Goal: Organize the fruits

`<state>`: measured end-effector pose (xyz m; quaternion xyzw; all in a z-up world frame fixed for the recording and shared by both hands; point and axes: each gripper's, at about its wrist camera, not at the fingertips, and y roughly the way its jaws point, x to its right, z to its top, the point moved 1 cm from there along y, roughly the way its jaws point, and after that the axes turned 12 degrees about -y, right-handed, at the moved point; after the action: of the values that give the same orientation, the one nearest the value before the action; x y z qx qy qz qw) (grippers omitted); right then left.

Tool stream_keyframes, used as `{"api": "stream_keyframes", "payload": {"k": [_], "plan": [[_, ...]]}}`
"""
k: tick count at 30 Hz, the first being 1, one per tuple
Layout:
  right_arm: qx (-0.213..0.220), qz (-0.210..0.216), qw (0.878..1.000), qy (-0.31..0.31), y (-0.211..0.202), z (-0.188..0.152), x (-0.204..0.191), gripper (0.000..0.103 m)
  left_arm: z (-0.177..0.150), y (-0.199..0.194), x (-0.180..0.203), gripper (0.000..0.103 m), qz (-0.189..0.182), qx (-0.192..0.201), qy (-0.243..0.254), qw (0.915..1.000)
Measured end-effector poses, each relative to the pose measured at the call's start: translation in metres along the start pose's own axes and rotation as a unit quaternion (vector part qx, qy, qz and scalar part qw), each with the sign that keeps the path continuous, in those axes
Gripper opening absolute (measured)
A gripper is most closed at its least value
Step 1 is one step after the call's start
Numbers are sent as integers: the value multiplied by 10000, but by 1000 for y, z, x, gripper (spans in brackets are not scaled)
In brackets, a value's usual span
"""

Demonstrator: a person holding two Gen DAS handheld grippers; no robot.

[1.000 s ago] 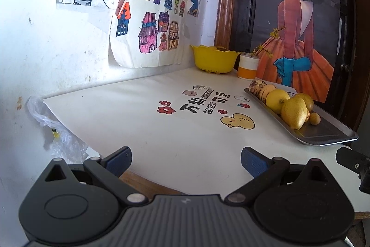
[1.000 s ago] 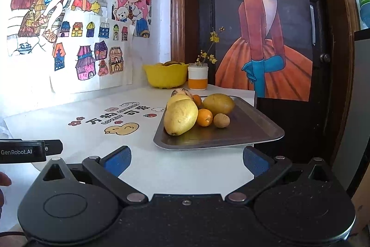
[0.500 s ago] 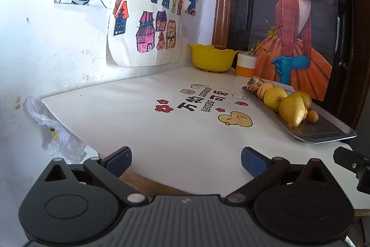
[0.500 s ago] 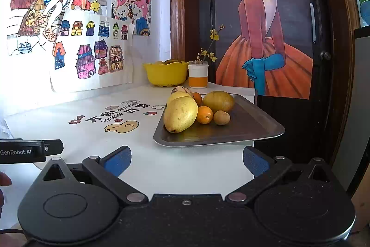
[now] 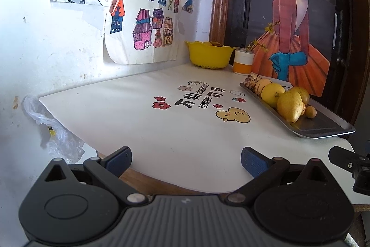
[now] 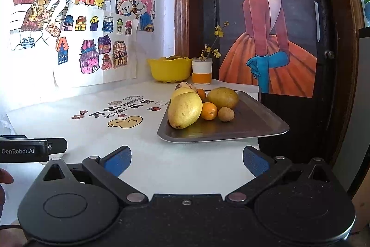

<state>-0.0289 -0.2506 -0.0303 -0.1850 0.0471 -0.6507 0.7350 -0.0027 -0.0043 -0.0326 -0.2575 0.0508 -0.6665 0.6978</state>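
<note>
A metal tray (image 6: 254, 124) at the table's right edge carries several fruits: a big yellow pear (image 6: 185, 110), a small orange (image 6: 208, 110), a small brown round fruit (image 6: 226, 114), a yellow-green mango (image 6: 222, 98) and a striped fruit (image 6: 185, 85) behind. From the left wrist view the same tray (image 5: 323, 124) and pear (image 5: 290, 106) lie to the right. A yellow bowl (image 6: 170, 70) with fruit in it stands at the back corner. My right gripper (image 6: 186, 160) is open, short of the tray. My left gripper (image 5: 186, 160) is open over the table's near edge.
A white mat (image 5: 161, 122) with a printed duck and letters covers the table. A white and orange cup (image 6: 202, 71) with yellow flowers stands beside the bowl. A plastic bag (image 5: 53, 131) lies at the left wall. Drawings hang on the wall.
Both views have shifted slightly, the left one dropping a little. Both grippers stay open and the fruits have not moved.
</note>
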Motion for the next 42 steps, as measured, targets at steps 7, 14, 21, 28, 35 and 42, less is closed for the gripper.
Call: {"api": "stream_keyframes", "payload": {"k": [7, 14, 21, 28, 35, 42], "plan": [[-69, -49, 9999, -91, 1, 0, -3, 102, 0, 0, 1, 103, 51, 38, 130, 9999], [-77, -110, 9997, -202, 1, -1, -4, 102, -1, -1, 4, 103, 142, 143, 314, 9993], [-79, -105, 9997, -202, 1, -1, -4, 102, -1, -1, 4, 103, 147, 157, 332, 9992], [-80, -104, 9997, -201, 0, -1, -4, 102, -1, -1, 4, 103, 144, 155, 324, 9993], [-79, -104, 9997, -201, 0, 0, -5, 103, -1, -1, 4, 103, 143, 155, 320, 9993], [-76, -108, 9997, -202, 0, 0, -5, 102, -1, -1, 4, 103, 146, 154, 322, 9993]]}}
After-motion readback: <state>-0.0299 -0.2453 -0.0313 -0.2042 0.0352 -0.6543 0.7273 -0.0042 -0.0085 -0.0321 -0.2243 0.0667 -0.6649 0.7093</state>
